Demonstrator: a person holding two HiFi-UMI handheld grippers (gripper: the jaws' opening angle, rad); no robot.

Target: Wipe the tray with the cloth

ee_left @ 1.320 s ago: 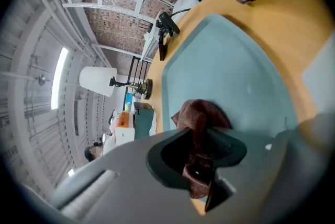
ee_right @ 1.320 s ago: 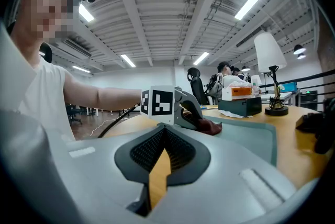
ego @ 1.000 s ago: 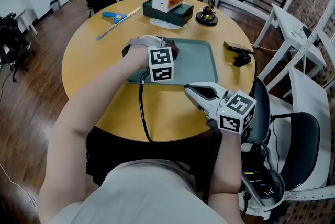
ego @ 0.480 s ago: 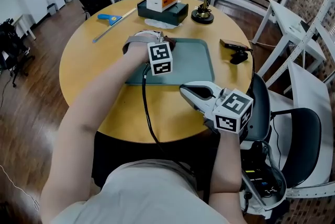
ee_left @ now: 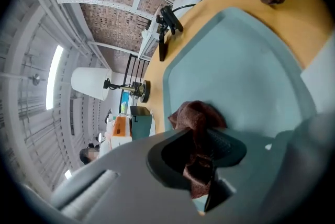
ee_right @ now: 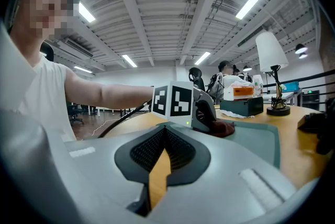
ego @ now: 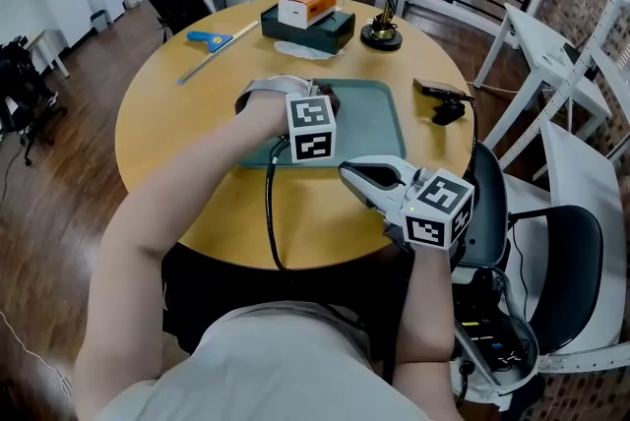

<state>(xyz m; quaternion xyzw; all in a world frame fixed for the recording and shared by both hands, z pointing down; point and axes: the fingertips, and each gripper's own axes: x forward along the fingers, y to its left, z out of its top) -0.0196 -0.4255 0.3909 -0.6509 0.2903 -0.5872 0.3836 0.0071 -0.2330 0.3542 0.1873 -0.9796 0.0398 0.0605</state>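
Observation:
A teal tray [ego: 369, 119] lies on the round wooden table [ego: 177, 114]. My left gripper [ego: 317, 96] reaches over the tray's far left part, shut on a brown cloth [ego: 326, 98] that rests on the tray. In the left gripper view the cloth [ee_left: 194, 115] is bunched between the jaws of that gripper [ee_left: 201, 147], above the tray floor [ee_left: 246, 71]. My right gripper [ego: 354, 172] hovers near the tray's front edge, shut and empty. The right gripper view looks past that gripper [ee_right: 165, 134] to the left gripper [ee_right: 203, 109], the cloth [ee_right: 226, 128] and the tray [ee_right: 261, 139].
Behind the tray stand a dark box [ego: 308, 28] with an orange carton on it and a lamp [ego: 383, 33]. A black gadget [ego: 445, 102] lies right of the tray. A blue-handled tool [ego: 213, 39] lies far left. White chairs [ego: 571, 163] stand right.
The left gripper has slid slightly toward me and to the right over the tray with the cloth in it. The right gripper has hardly moved.

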